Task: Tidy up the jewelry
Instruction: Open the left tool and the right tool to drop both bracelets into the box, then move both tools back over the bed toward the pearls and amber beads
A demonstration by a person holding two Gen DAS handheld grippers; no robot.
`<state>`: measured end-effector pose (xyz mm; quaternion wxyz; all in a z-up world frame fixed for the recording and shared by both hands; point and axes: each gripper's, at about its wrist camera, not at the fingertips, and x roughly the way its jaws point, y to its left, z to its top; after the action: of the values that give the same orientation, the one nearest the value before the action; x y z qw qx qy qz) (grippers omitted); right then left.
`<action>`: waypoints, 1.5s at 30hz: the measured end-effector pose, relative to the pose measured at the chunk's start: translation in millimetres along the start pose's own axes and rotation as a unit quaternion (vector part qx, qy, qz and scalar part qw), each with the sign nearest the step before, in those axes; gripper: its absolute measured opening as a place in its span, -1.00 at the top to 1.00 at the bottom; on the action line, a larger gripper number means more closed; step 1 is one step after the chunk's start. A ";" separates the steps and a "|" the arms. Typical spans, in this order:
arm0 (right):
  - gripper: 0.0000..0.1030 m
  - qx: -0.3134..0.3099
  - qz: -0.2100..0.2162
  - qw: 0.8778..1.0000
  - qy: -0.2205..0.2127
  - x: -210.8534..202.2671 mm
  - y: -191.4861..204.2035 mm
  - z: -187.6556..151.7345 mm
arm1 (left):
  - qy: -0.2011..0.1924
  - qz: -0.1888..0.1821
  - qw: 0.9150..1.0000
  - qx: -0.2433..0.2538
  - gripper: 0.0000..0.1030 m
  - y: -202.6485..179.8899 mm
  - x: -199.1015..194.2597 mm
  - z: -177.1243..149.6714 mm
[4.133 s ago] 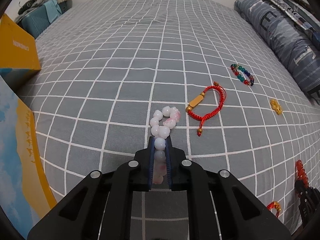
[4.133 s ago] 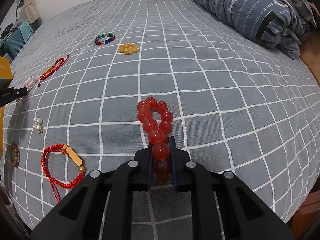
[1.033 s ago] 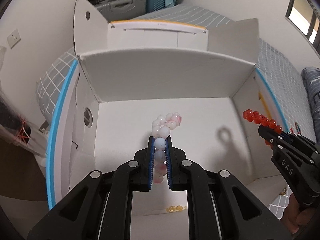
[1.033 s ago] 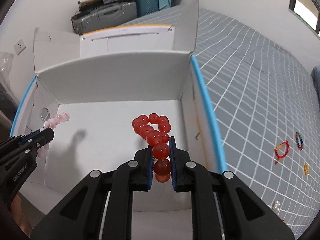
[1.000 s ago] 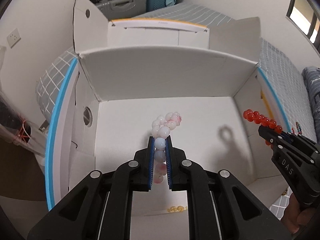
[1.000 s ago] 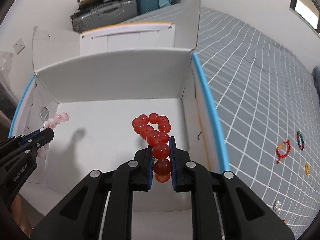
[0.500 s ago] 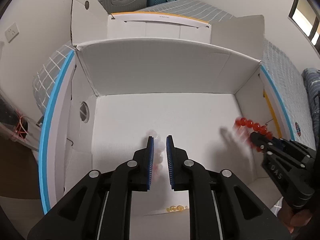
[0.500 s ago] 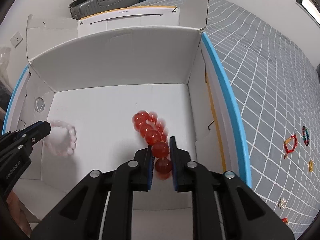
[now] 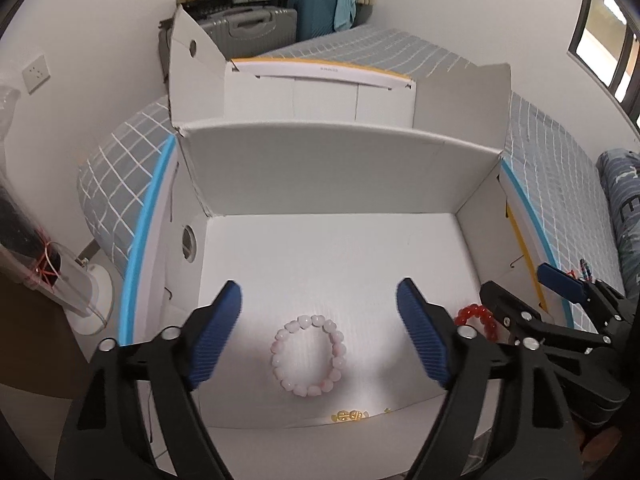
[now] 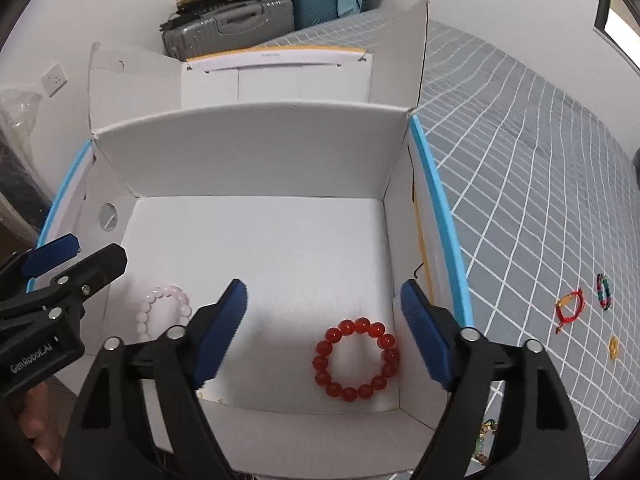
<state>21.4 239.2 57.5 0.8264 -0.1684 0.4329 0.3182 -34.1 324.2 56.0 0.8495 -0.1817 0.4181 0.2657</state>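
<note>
Two bracelets lie in the white cardboard box (image 10: 248, 168): pink bead bracelet (image 9: 307, 355), red bead bracelet (image 10: 357, 358). Left tongs (image 9: 320, 334) and right tongs (image 10: 328, 330) hang released, empty. Drop step looks done; next, fetching the red cord bracelet (image 10: 570, 309) from the grey checked bed (image 10: 540, 184).

Legible text: 1 item. "GenRobot.AI", white lettering, on the black body of the left gripper (image 10: 74, 254), seen at the left edge of the right wrist view. A small printed mark on the white box flap (image 9: 320, 76) is too small to read.
</note>
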 end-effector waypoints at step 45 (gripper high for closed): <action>-0.85 0.136 -0.135 0.980 -0.060 -141.5 -221.1 -96.7 | -0.082 -0.081 0.981 0.156 -0.89 -199.4 -71.9 -40.3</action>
<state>51.4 -32.0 119.6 0.9012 -0.0919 0.3955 0.1513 24.9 123.1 107.8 0.9176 -0.0572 0.3671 0.1414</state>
